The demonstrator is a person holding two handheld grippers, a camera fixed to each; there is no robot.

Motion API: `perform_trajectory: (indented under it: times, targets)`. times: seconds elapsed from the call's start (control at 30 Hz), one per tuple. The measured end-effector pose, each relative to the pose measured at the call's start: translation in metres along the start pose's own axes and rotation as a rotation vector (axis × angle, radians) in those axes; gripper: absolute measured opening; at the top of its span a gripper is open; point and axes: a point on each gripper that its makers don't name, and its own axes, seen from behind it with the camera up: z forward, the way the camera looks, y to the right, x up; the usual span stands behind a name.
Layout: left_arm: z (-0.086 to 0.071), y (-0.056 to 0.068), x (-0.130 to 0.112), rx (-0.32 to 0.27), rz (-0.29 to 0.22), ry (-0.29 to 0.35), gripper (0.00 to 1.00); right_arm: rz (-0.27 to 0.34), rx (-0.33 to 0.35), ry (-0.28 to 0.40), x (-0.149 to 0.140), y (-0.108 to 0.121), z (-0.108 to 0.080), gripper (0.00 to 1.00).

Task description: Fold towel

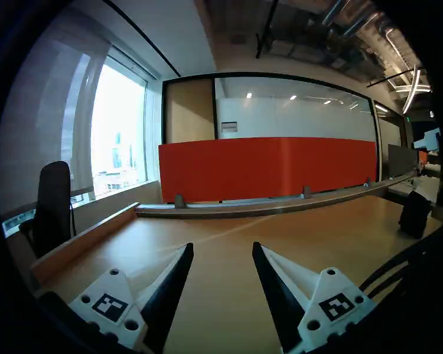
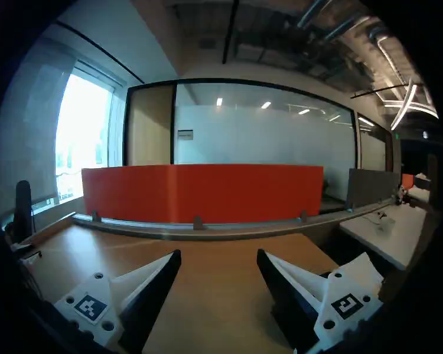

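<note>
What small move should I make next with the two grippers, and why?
Probably tip both down toward the near part of the wooden desk to look for the towel: the left gripper and right gripper stand open, gripping nothing, aimed level at the orange divider.

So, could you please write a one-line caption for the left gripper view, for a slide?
Open left gripper over a wooden desk, facing an orange divider; black chair beside the window.

No readable text; the wall sign [image 1: 229, 126] seems printed but is too blurred.
</note>
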Motion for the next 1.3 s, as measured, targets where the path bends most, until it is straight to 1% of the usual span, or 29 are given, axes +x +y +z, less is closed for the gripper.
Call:
perform_trajectory:
  times: [0.17,0.27,0.47,0.57,0.77,1.0,1.17,1.3]
  targets:
    - [0.005,0.001,-0.009,-0.001,-0.006,0.023,0.73,0.013,0.004,0.010,-0.004,-0.005,0.004,0.99]
    - [0.009,-0.001,-0.013,-0.001,-0.002,0.035,0.73,0.015,0.007,0.014,-0.008,-0.007,0.006,0.99]
    - [0.016,-0.006,-0.021,0.008,0.009,0.060,0.73,0.007,-0.002,0.021,-0.015,-0.006,0.007,0.99]
    - [0.019,-0.005,-0.027,0.005,0.003,0.070,0.73,0.003,-0.003,0.024,-0.020,-0.005,0.007,0.99]
    - [0.021,-0.004,-0.041,0.003,-0.008,0.072,0.73,-0.005,-0.015,0.023,-0.027,-0.001,0.007,0.99]
    - [0.024,-0.005,-0.053,0.004,-0.014,0.078,0.73,-0.017,-0.030,0.002,-0.038,0.005,0.006,0.99]
    - [0.027,-0.006,-0.055,-0.002,-0.026,0.083,0.73,-0.013,-0.036,-0.002,-0.041,0.006,0.006,0.99]
    - [0.028,-0.010,-0.055,0.003,-0.039,0.082,0.73,-0.012,-0.035,-0.003,-0.041,0.004,0.006,0.99]
